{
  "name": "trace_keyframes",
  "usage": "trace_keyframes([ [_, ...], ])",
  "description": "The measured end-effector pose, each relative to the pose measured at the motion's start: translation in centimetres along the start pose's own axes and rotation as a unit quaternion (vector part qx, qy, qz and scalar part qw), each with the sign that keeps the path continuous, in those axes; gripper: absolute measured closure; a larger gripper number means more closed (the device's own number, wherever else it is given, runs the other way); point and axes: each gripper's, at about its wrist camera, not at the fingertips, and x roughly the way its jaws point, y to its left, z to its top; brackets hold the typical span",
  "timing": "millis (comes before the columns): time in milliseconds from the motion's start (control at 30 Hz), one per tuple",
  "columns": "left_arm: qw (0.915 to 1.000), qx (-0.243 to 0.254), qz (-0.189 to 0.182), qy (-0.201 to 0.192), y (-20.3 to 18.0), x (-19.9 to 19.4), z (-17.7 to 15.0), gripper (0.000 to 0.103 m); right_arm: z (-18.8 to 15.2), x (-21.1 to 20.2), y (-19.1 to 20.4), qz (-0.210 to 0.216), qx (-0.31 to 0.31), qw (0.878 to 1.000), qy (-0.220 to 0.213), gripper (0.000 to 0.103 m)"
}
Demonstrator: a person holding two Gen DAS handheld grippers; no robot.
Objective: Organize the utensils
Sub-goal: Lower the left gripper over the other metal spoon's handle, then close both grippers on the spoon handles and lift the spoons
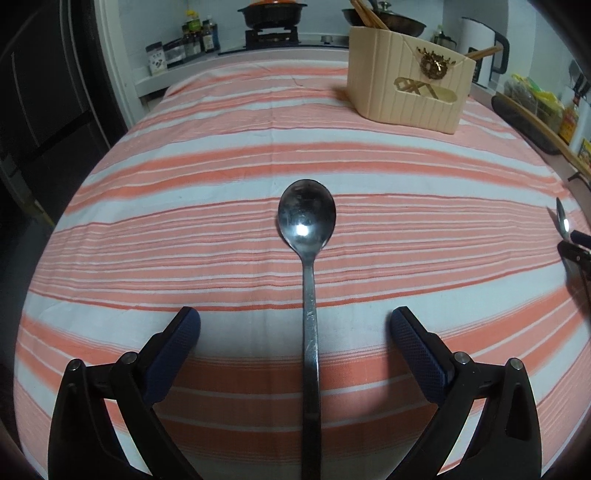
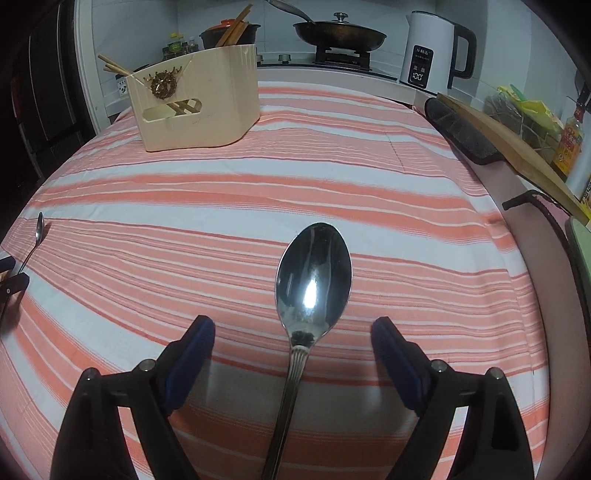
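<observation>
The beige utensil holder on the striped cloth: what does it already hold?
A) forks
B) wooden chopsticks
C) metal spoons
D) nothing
B: brown wooden chopsticks stick up out of the beige utensil holder, and more show through its front cutout, while the two spoons lie on the striped cloth between open jaws.

Two glossy metal spoons (image 1: 307, 218) (image 2: 314, 277) lie on matt striped cloth (image 1: 221, 229) — ribbed cream plastic holder (image 1: 410, 92), wooden chopsticks (image 1: 369, 16).
</observation>
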Motion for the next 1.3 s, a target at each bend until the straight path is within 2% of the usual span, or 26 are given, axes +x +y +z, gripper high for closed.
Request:
trace_keyframes([
  [33,1.0,0.002,0.005,-0.002,-0.2,-0.1,0.0,0.0,0.0,0.0,0.0,0.0,0.0,1.0,0.0,0.013],
  [133,0.9997,-0.019,-0.016,0.006,0.2,0.2,0.0,0.0,0.0,0.0,0.0,0.001,0.0,1.0,0.0,0.013],
  [367,0.9994,-0.022,-0.025,0.01,0.4,0.7,0.6,0.0,-0.1,0.0,0.0,0.004,-0.006,1.0,0.007,0.013],
  [500,0.9986,-0.029,-0.025,0.037,0.4,1.4,1.9,0.0,0.9,0.6,0.0,0.0,-0.008,1.0,0.016,0.013],
  [600,0.9997,-0.012,-0.019,0.012,-0.2,2.1,2.3,0.0,1.2,1.0,-0.3,0.002,-0.005,1.0,0.001,0.014],
  [833,0.9994,-0.025,-0.013,0.018,-0.4,3.4,4.2,0.0,1.7,1.2,-0.3,-0.004,-0.001,1.0,-0.001,0.015],
  [1033,0.9995,-0.018,-0.022,0.016,-0.6,3.8,4.7,0.001,1.6,0.8,0.3,-0.012,0.001,1.0,-0.009,0.035],
  [1100,0.9995,-0.016,-0.028,0.0,-0.7,3.7,5.0,0.015,1.8,0.8,0.3,-0.013,0.006,1.0,-0.012,0.047],
  [1167,0.9993,-0.014,-0.03,-0.017,-0.7,3.4,5.2,0.047,2.2,0.9,0.2,-0.015,0.01,1.0,-0.015,0.061],
  [1233,0.9987,-0.019,-0.041,-0.026,-0.5,3.2,5.3,0.067,2.5,1.1,0.0,-0.014,0.014,1.0,-0.017,0.061],
  [1300,0.9984,-0.024,-0.044,-0.028,-0.3,3.0,5.2,0.068,2.6,1.1,0.0,-0.006,0.014,1.0,-0.019,0.061],
])
